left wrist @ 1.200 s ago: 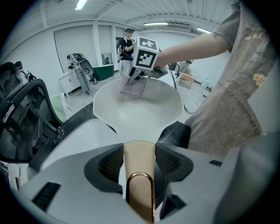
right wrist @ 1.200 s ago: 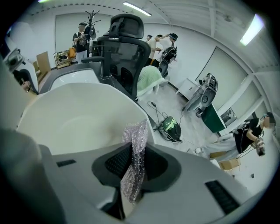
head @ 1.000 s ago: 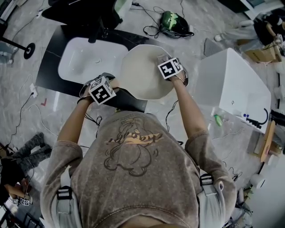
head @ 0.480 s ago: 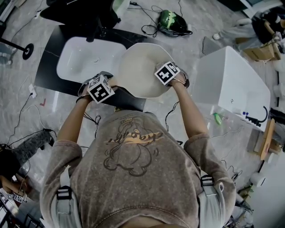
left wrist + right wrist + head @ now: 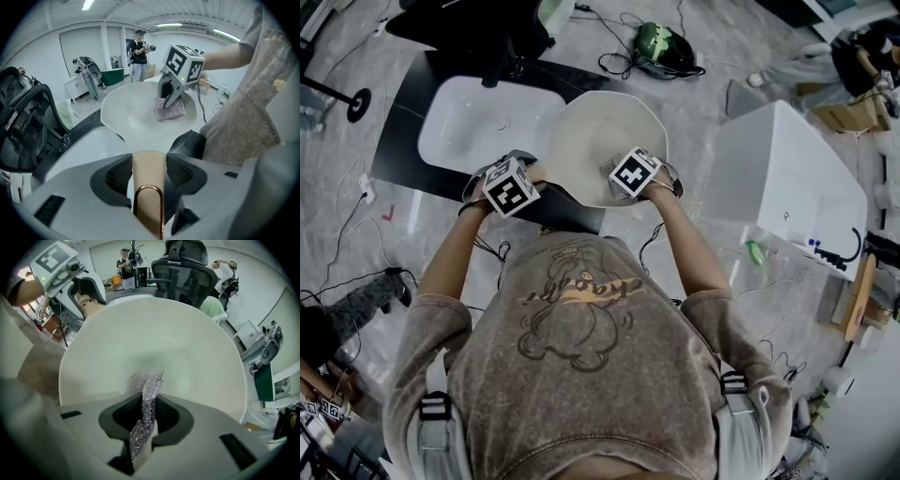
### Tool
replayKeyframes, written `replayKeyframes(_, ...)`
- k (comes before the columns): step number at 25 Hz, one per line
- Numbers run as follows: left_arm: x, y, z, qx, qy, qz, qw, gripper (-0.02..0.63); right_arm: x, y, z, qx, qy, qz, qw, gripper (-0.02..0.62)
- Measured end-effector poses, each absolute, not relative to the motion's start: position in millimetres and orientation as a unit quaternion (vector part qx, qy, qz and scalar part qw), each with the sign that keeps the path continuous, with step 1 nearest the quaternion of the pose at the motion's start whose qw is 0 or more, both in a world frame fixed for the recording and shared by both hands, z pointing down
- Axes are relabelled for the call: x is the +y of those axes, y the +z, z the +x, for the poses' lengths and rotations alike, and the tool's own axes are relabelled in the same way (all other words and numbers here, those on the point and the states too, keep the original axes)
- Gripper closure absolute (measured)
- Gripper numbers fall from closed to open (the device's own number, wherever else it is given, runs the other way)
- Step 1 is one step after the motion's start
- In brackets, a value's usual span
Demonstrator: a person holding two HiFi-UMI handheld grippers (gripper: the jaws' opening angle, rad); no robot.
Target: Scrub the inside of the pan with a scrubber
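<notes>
With the left tool [image 5: 149,177] clamped on the handle [image 5: 149,164] of the pan [image 5: 187,343] and the right tool [image 5: 146,420] clamped on the scrubber [image 5: 149,385] inside it, scrubbing looks in hand; the next sweep needs steady downward pressure.

In the head view, the upper half of the pan [image 5: 602,122] lies bare, with room for a sweep. Its lower right is taken by the right gripper [image 5: 623,173], clamped on the scrubber [image 5: 169,110]. The left gripper [image 5: 514,186], closed on the handle [image 5: 149,187], blocks the lower-left rim. A white basin [image 5: 473,122] sits just beside the pan at left, with a black office chair [image 5: 478,33] above it. At right, a strip of floor [image 5: 698,103] separates the pan from a white box [image 5: 792,178].
</notes>
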State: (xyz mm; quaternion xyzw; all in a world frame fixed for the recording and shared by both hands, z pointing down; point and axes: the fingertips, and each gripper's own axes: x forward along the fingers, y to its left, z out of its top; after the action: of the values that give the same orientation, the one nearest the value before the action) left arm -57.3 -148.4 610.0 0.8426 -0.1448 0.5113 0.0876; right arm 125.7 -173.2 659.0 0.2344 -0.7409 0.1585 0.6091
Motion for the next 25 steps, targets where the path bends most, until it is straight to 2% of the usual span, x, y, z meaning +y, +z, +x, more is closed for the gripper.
replayKeyframes(6, -146, 610, -56, -0.145, 0.511, 0.842, 0.088, 0.364, -161, 677, 87, -0.747, 0.180, 0.213, 0.604, 0.512)
replayKeyframes(14, -144, 608, -56, -0.145, 0.509, 0.843, 0.092, 0.364, -214, 676, 37, -0.788, 0.161, 0.249, 0.539, 0.512)
replayKeyframes(19, -143, 609, -55, -0.146, 0.505, 0.845, 0.097, 0.364, -253, 677, 41, -0.788, 0.131, 0.312, 0.515, 0.512)
replayKeyframes(25, -141, 608, -55, -0.149, 0.501, 0.847, 0.098, 0.364, -286, 674, 79, -0.770, 0.122, 0.373, 0.503, 0.514)
